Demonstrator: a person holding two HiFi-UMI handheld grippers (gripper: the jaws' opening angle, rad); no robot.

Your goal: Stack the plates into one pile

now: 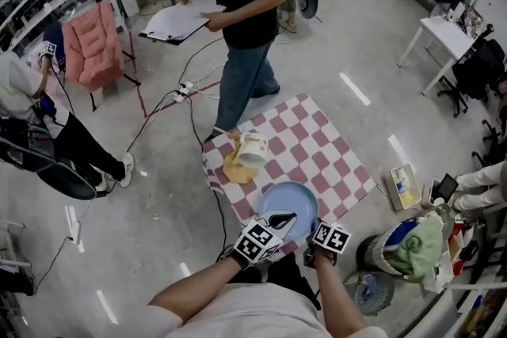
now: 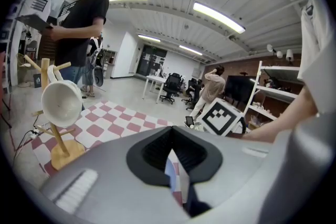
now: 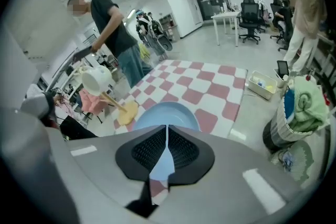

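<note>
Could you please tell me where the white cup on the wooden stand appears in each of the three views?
Head view: the white cup is at centre, at the left edge of the checked cloth.
Left gripper view: the cup is at mid-left.
Right gripper view: the cup is at upper left.
Shared landmark: the checked cloth.

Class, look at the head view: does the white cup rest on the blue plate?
No: the white cup hangs on its wooden stand on the checked cloth, apart from the blue plate.
</note>
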